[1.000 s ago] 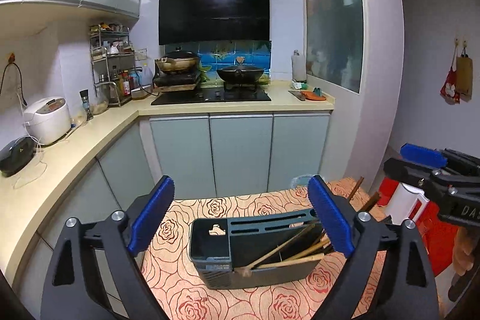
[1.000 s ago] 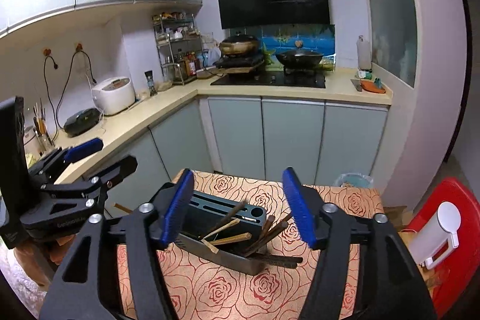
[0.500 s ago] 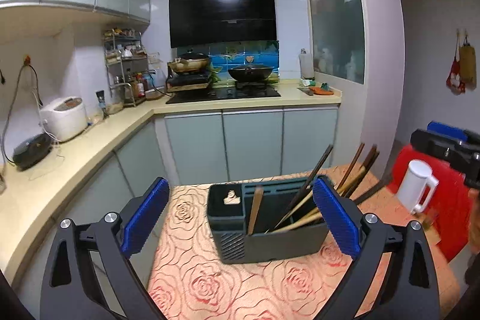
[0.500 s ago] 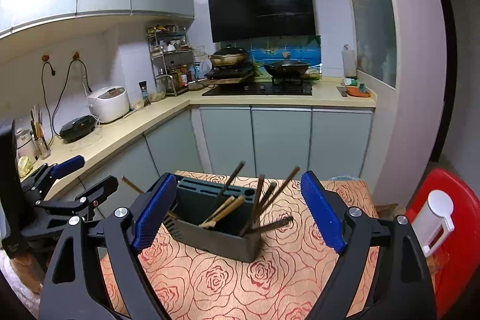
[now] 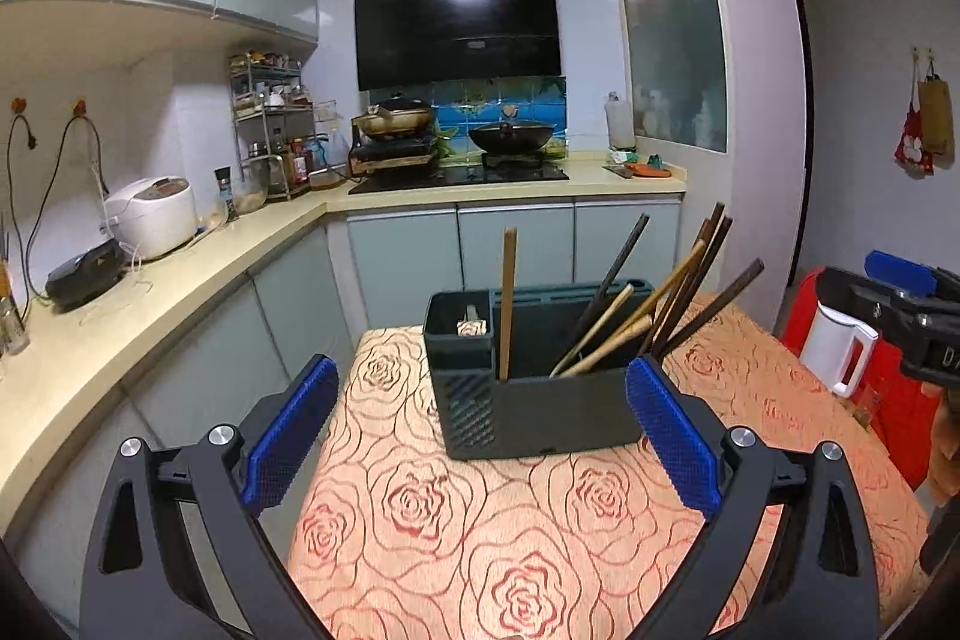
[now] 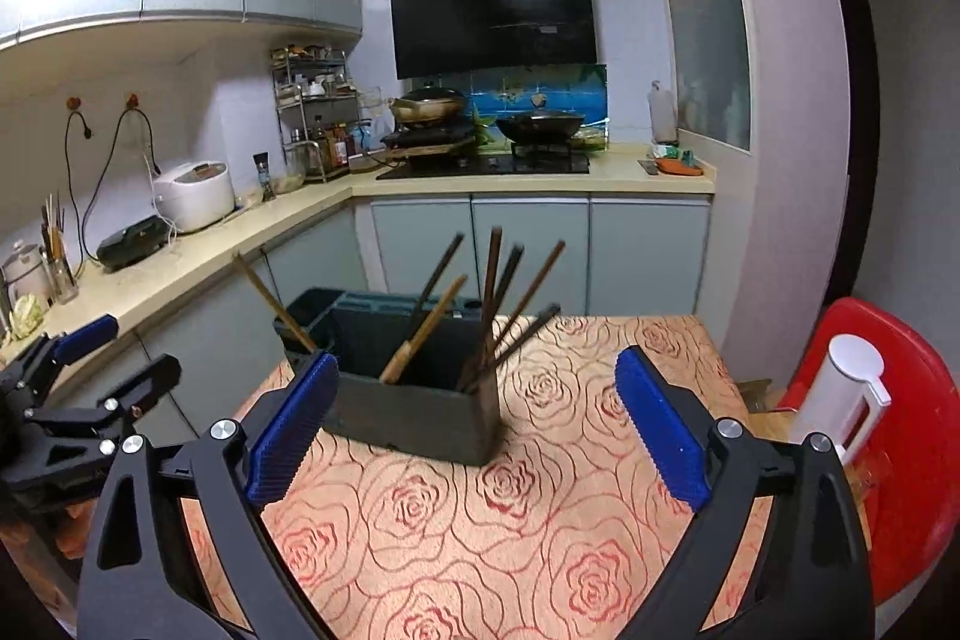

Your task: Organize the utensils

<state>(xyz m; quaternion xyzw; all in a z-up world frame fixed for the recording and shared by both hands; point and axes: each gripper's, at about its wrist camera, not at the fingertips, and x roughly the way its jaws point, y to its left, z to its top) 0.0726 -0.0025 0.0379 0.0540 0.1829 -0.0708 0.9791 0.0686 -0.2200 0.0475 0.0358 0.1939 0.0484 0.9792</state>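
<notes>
Dark holder (image 5: 540,415) upright, chopsticks (image 5: 624,316) inside | left gripper (image 5: 480,436) wide, empty | right gripper (image 6: 474,430) just opened wide, empty | small compartment's contents unclear

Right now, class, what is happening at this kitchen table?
A person holds a gripper in each hand, both aimed at the dark holder on the rose-patterned tablecloth. Chopsticks stand and lean inside it. The left gripper and right gripper are open and empty; the right jaws have just been opening.
</notes>
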